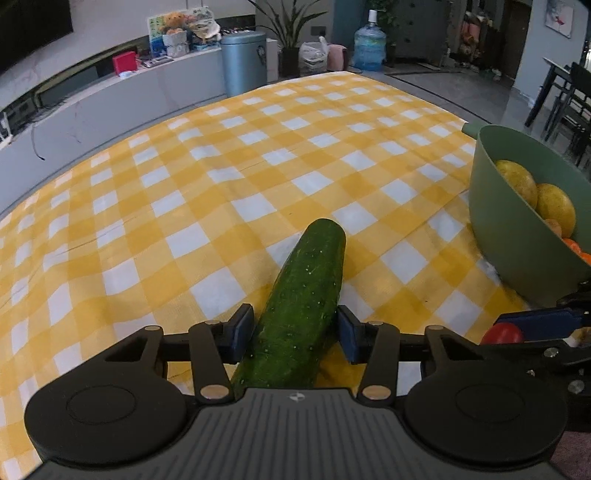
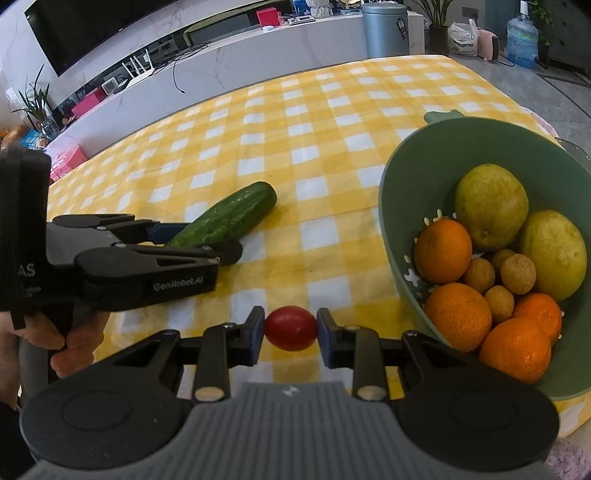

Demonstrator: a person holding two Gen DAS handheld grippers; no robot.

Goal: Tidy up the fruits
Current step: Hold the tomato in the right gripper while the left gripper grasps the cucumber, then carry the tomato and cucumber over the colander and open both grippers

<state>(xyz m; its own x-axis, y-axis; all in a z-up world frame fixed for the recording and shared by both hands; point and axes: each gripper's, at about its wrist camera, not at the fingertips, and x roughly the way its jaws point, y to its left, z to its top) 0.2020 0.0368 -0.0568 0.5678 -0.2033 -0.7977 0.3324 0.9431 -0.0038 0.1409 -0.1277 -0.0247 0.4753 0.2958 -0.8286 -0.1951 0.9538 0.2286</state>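
Surface: yellow-and-white checked cloth (image 1: 258, 155)
Wall: long white low cabinet (image 2: 258, 44), black flat screen (image 2: 110, 26) above
Floor: grey; blue-grey cylindrical bin (image 1: 243, 62), blue water jug (image 1: 370, 46)
Right: dark dining chairs (image 1: 569, 99)

Both views are evenly lit by soft daylight, and the checked cloth (image 1: 221, 177) reads bright with only faint shadows under the cucumber (image 1: 303, 306) and bowl (image 2: 413, 177). Fisheye bending curves the far counter (image 1: 110, 96) and the cloth's edges, and the corners darken. The right view is brighter, with slight blur at its lower edge and a sheen on the tomato (image 2: 291, 328).
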